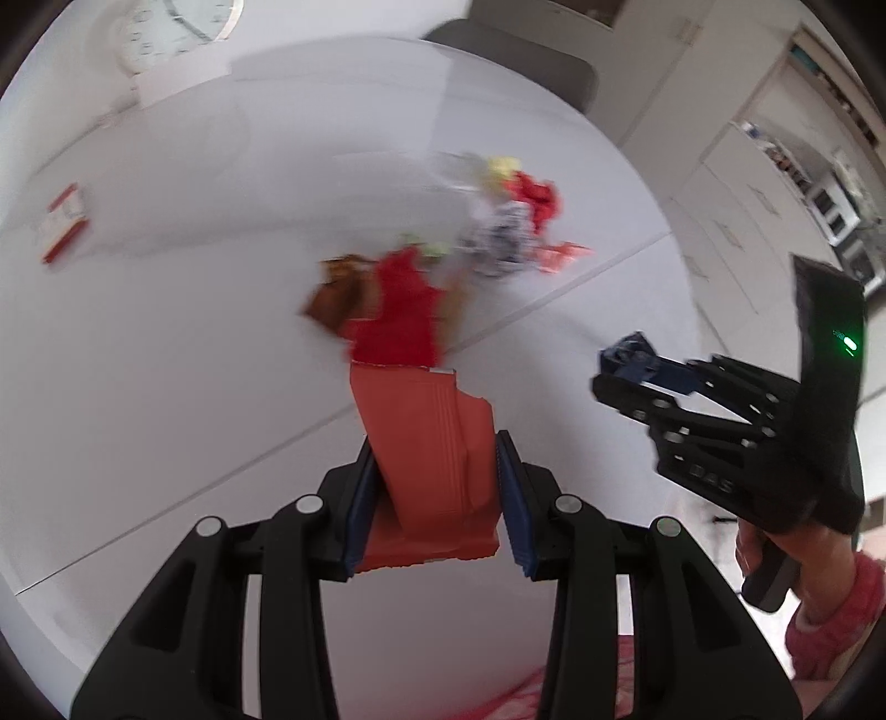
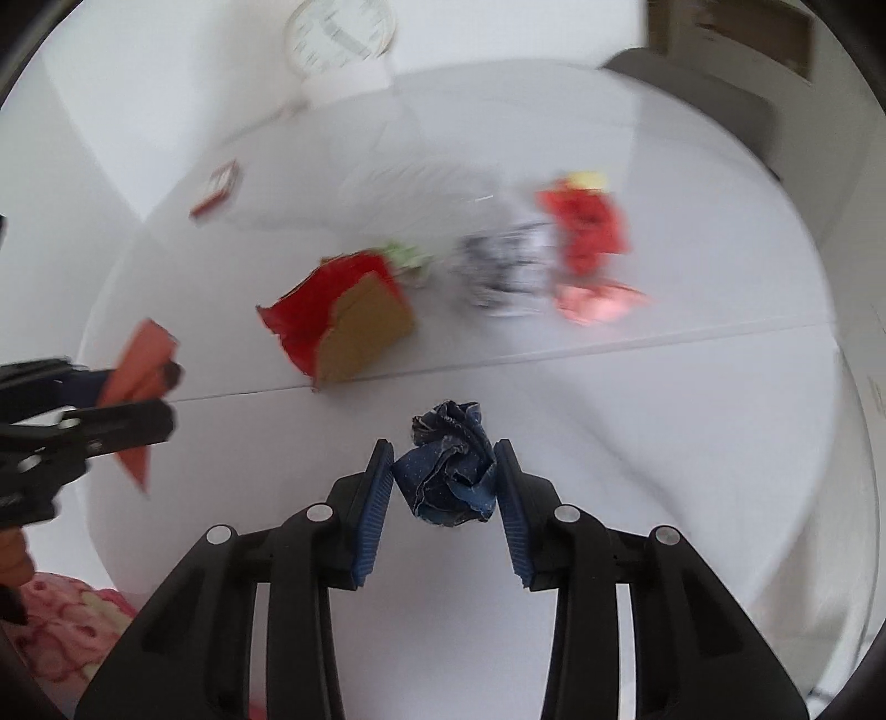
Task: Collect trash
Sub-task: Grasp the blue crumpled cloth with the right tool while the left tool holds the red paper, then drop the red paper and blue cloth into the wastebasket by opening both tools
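My left gripper (image 1: 434, 482) is shut on an orange wrapper (image 1: 432, 443) that stands up between its blue pads above the white table (image 1: 166, 387). My right gripper (image 2: 443, 479) is shut on a crumpled dark blue wrapper (image 2: 451, 471); the same gripper (image 1: 620, 371) shows at the right of the left wrist view with the blue wad (image 1: 631, 349) at its tips. Beyond, on the table, lie a red and brown carton piece (image 2: 354, 315), a black-and-white crumpled wrapper (image 2: 504, 266), red wrappers (image 2: 587, 232) and a pink wrapper (image 2: 598, 302).
A red and white small box (image 2: 216, 188) lies at the far left of the table. A white clock (image 2: 340, 33) stands at the back edge. A grey chair back (image 1: 515, 55) is behind the table; white cabinets (image 1: 736, 210) stand at the right. A hand in a pink sleeve (image 1: 830, 609) holds the right gripper.
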Demonstrator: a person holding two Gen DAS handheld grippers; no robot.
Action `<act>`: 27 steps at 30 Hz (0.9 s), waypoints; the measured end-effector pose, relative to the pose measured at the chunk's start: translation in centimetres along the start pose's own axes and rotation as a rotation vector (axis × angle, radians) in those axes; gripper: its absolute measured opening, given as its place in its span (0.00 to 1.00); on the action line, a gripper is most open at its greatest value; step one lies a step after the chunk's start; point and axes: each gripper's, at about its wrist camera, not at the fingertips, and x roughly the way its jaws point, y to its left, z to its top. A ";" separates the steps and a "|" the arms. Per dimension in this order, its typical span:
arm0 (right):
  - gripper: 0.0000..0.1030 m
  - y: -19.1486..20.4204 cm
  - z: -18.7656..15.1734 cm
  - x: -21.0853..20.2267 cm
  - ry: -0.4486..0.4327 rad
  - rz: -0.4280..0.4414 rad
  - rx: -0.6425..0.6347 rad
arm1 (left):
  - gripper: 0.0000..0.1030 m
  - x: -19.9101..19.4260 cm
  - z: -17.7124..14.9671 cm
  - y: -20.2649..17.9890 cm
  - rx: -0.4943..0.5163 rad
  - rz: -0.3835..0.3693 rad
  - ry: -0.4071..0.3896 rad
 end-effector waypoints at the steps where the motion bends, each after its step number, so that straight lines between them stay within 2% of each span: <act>1: 0.36 -1.0 -0.8 -1.1 -0.008 -0.015 0.027 | 0.38 0.0 0.2 -0.9 0.018 -0.009 0.004; 8: 0.37 -8.5 -8.2 -9.2 -0.075 -0.148 0.246 | 0.38 1.2 0.3 -10.7 0.224 -0.096 0.030; 11: 0.37 -10.8 -11.4 -11.0 -0.071 -0.244 0.309 | 0.38 2.2 -0.3 -15.7 0.321 -0.145 0.057; 13: 0.37 -12.7 -13.6 -12.0 -0.071 -0.271 0.366 | 0.38 3.3 -1.0 -19.0 0.382 -0.181 0.088; 15: 0.37 -14.4 -15.5 -12.8 -0.075 -0.288 0.424 | 0.38 4.5 -1.8 -22.0 0.434 -0.219 0.131; 18: 0.37 -16.7 -17.9 -13.9 -0.084 -0.312 0.500 | 0.38 6.1 -2.9 -25.9 0.513 -0.235 0.182; 21: 0.37 -18.2 -19.1 -14.3 -0.089 -0.320 0.547 | 0.38 7.7 -3.7 -29.3 0.589 -0.225 0.211; 27: 0.38 -20.1 -20.2 -15.0 -0.108 -0.320 0.588 | 0.38 10.2 -4.6 -33.6 0.648 -0.215 0.249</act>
